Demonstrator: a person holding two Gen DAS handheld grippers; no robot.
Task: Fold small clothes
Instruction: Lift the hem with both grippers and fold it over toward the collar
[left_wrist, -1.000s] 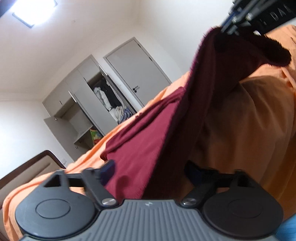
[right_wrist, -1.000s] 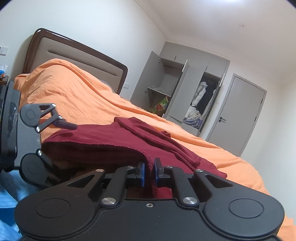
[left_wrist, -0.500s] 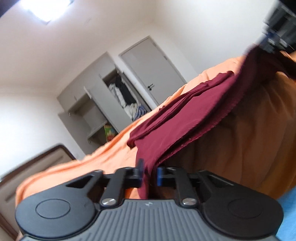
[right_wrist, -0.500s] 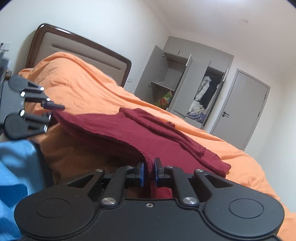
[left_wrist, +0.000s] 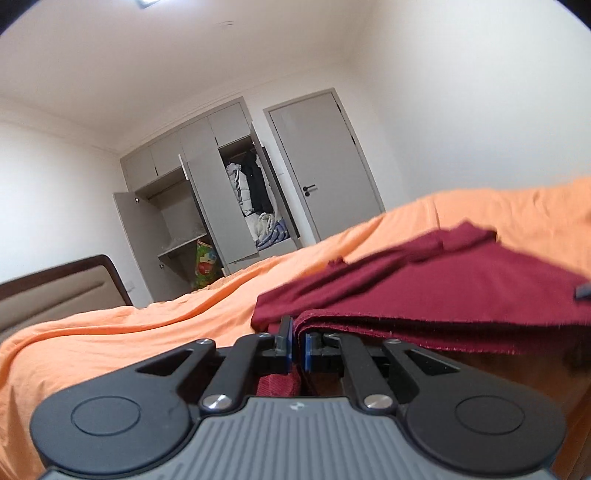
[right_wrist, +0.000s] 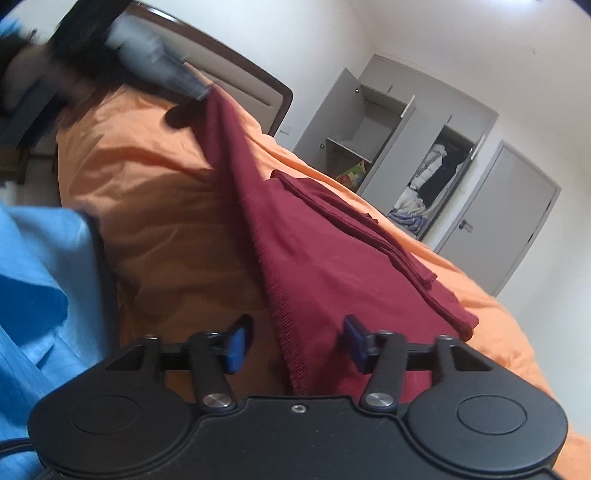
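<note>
A dark red garment (left_wrist: 443, 280) lies partly folded on the orange bedspread (left_wrist: 147, 332). My left gripper (left_wrist: 297, 347) is shut on its fringed hem, and the cloth stretches away to the right. In the right wrist view the same garment (right_wrist: 332, 258) runs up in a taut ridge to the blurred left gripper (right_wrist: 201, 94), which holds its far corner. My right gripper (right_wrist: 295, 341) is open, blue pads (right_wrist: 236, 343) wide apart. The hem passes loosely between them without being clamped.
An orange bedspread (right_wrist: 155, 206) covers the whole bed, with a brown headboard (right_wrist: 258, 81) behind. A person's blue sleeve (right_wrist: 37, 280) fills the left of the right wrist view. Across the room stand an open grey wardrobe (left_wrist: 221, 206) and a closed door (left_wrist: 325, 162).
My right gripper has opened and let go of the hem. My left gripper, open a second ago, has shut on the garment's edge and pulled it taut away from the right gripper.
</note>
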